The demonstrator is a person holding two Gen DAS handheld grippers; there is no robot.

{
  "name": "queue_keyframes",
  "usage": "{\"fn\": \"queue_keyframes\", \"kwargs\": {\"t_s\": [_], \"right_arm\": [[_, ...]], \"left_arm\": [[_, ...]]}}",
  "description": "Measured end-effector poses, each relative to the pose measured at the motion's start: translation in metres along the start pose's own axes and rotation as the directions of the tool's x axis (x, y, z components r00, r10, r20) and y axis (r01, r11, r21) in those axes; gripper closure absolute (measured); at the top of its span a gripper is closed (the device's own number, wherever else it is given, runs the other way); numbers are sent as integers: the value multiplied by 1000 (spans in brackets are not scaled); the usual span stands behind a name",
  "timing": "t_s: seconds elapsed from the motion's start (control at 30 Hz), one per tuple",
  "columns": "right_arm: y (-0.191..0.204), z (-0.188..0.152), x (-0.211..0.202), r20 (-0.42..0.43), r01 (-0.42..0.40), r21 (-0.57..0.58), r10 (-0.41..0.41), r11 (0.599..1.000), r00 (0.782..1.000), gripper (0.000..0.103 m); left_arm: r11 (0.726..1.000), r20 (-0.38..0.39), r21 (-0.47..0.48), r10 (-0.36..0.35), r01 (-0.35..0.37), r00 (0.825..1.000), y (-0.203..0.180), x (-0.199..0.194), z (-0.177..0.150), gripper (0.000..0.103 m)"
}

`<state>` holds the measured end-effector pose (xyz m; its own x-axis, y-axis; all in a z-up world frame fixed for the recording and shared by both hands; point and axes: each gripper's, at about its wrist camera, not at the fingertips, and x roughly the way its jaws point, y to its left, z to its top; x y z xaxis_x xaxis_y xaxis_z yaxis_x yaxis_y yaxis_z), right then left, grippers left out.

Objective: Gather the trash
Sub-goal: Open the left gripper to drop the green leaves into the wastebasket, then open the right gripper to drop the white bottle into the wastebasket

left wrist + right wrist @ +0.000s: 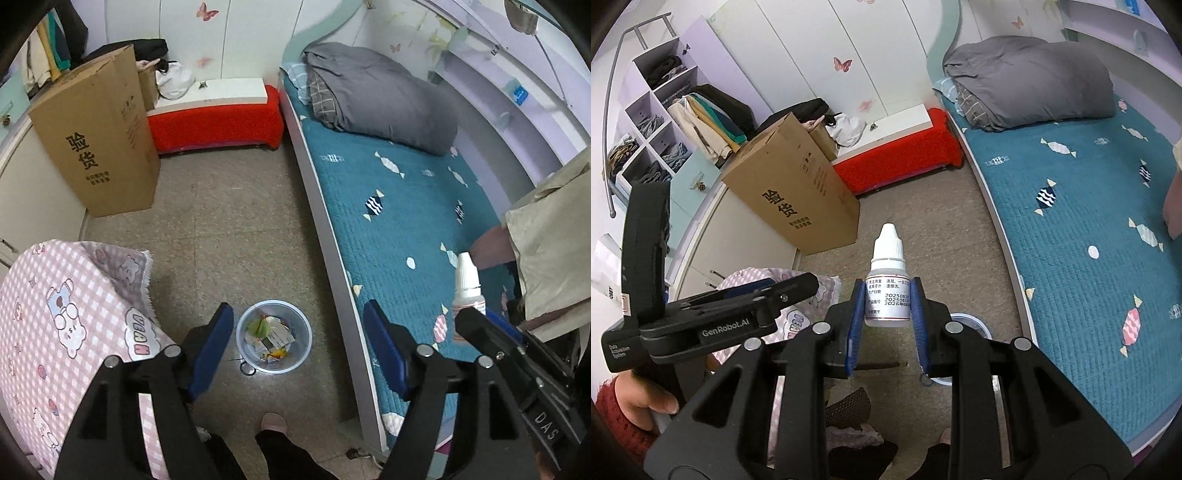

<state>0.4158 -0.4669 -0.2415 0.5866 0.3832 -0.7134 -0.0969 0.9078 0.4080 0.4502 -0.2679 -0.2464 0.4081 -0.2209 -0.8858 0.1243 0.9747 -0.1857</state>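
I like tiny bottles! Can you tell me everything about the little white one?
The bottle is small, white and looks plastic, with a pointed ribbed cap closed on top. Its label carries printed Chinese text and dates. It stands upright in the air, pinched at its sides by the right gripper and its blue fingers. Nothing else touches it. The bin sits on the floor below.

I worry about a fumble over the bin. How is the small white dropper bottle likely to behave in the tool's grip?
The dropper bottle looks like small, light plastic, probably stiff enough to hold. Its smooth round body, pinched at the label by the right tool, might twist or slip. Dropped outside the bin, it would likely roll.
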Motion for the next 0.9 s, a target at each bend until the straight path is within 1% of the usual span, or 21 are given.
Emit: {"fn": "queue_keyframes", "kwargs": {"t_s": [0.3,0.6,0.83,0.87,0.9], "right_arm": [[6,0,8,-19,-22,-23,22,1000,1000,79],[16,1,16,-40,-44,-48,43,998,998,79],[21,3,24,-43,-46,-64,43,997,998,77],[21,4,26,-41,-42,-67,39,997,998,71],[22,4,29,-40,-35,-73,32,997,999,48]], "left_arm": [[999,21,-18,46,-45,999,9,-7,0,29],[994,36,-56,91,-89,995,22,-16,-3,26],[988,41,-83,131,-127,991,33,-21,-7,25],[987,44,-84,138,-134,989,34,-23,-8,25],[986,47,-87,148,-144,988,37,-24,-9,24]]}}
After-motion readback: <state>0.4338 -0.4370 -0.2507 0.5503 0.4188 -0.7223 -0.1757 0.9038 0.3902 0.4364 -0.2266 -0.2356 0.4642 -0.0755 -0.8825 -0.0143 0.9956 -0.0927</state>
